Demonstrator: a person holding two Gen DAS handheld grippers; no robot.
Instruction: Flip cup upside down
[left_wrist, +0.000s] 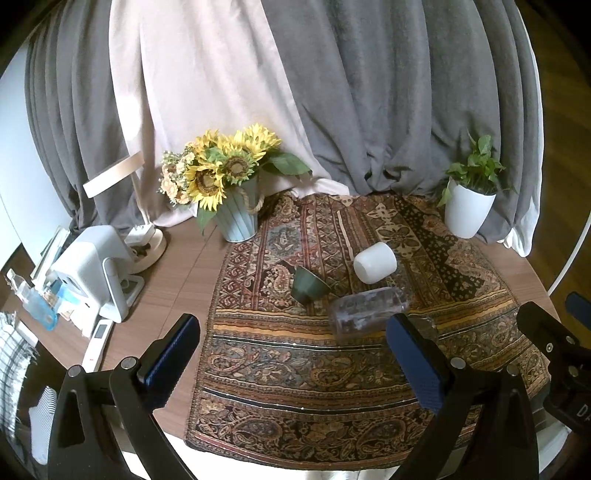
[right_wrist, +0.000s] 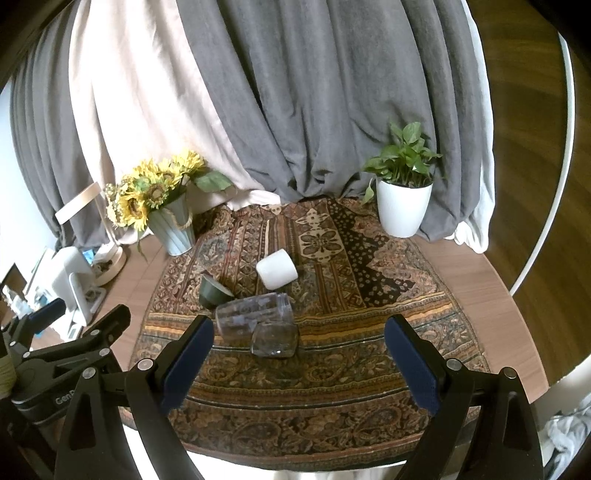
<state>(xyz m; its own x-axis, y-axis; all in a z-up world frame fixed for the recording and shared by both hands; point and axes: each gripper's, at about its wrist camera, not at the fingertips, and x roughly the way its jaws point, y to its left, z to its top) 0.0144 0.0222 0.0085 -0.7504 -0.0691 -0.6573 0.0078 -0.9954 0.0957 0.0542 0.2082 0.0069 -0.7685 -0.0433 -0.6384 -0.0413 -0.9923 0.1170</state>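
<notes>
Several cups lie on a patterned cloth (left_wrist: 295, 387). A white cup (left_wrist: 375, 263) lies on its side; it also shows in the right wrist view (right_wrist: 277, 268). A dark green cup (left_wrist: 308, 285) lies tilted on its side, also in the right wrist view (right_wrist: 213, 291). A tall clear glass (left_wrist: 365, 312) lies on its side (right_wrist: 253, 317). A short clear glass (right_wrist: 275, 339) stands in front of it. My left gripper (left_wrist: 295, 347) is open and empty, short of the cups. My right gripper (right_wrist: 299, 349) is open and empty, just before the short glass.
A sunflower bouquet in a pale vase (left_wrist: 236, 214) stands back left, a potted plant in a white pot (left_wrist: 467, 210) back right. A lamp and white devices (left_wrist: 92, 266) crowd the table's left edge. Curtains (left_wrist: 332, 92) hang behind. The round wooden table (left_wrist: 177, 280) ends close in front.
</notes>
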